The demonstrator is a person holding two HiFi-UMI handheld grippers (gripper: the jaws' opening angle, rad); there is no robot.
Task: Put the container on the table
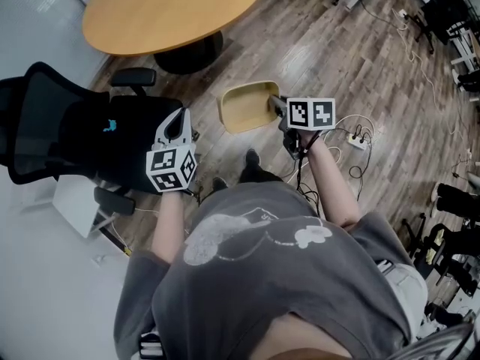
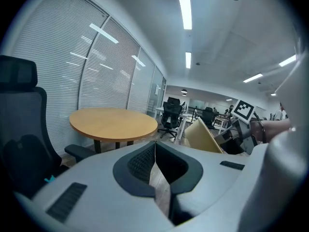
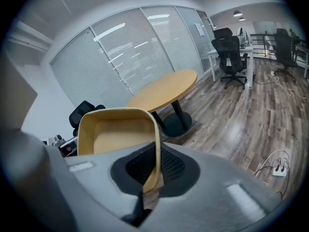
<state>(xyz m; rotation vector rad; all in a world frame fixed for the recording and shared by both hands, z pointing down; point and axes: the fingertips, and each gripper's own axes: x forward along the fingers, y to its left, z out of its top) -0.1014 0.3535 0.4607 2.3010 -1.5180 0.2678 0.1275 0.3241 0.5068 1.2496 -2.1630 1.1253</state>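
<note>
Head view: my right gripper (image 1: 277, 108) held the container (image 1: 246, 105) above the floor, nearer than the table (image 1: 165, 10). My left gripper (image 1: 179, 120) hung left, over a chair (image 1: 75, 130). Left gripper view: jaws together, nothing between them. Right gripper view: jaws clamped on the container's right wall.

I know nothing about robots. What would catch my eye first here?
The tan container hangs above the floor, gripped by its rim in the right tool. Beyond it stands the round table. The left tool is shut and empty, beside a black chair.
</note>
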